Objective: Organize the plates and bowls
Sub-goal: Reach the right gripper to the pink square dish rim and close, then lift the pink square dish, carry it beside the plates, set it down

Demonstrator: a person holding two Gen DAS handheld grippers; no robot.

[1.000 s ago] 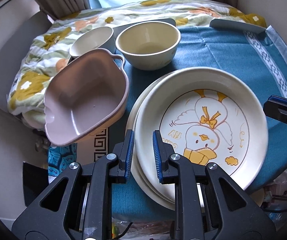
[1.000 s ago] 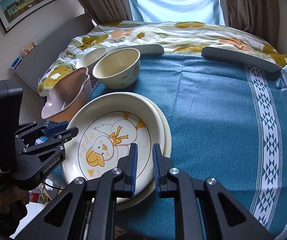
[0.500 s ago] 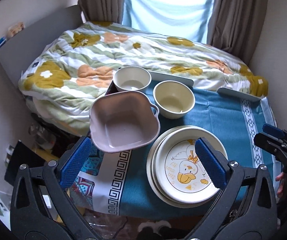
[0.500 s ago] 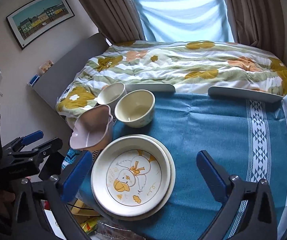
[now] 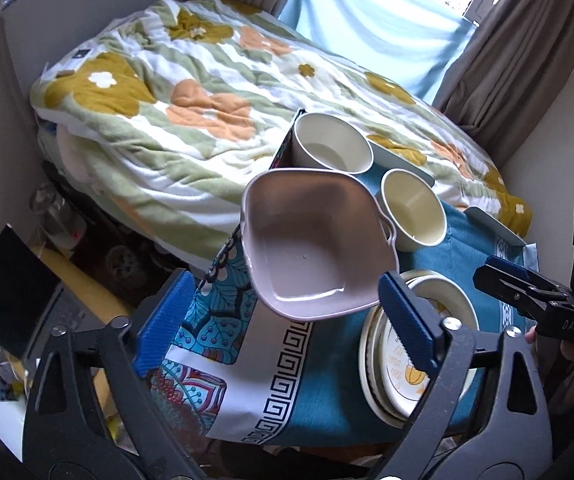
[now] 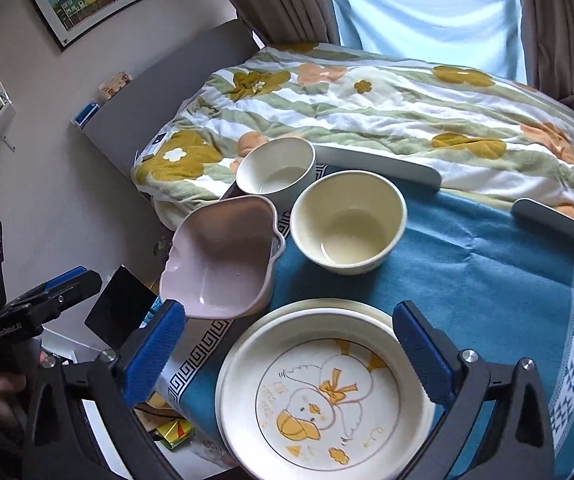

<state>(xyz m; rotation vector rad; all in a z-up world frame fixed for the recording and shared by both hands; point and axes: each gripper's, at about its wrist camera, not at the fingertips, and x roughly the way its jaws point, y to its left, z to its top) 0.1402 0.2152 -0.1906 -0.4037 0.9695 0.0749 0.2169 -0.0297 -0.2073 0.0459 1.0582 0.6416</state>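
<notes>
Left gripper [image 5: 283, 320]: jaws wide apart, empty.
Right gripper [image 6: 287, 350]: jaws wide apart, empty.
Pink square ceramic bowl [image 5: 311, 240]: ahead of left jaws; likely rigid, glazed, breakable; grip the rim.
Cream duck-print plate [image 6: 327, 396]: between right jaws; take its edge.

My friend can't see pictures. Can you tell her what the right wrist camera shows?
An open hand-held gripper hovers over a duck plate stacked on another plate, on a blue tablecloth. Behind it sit a pink dish, a cream bowl and a white bowl, with a flowery blanket beyond.
</notes>
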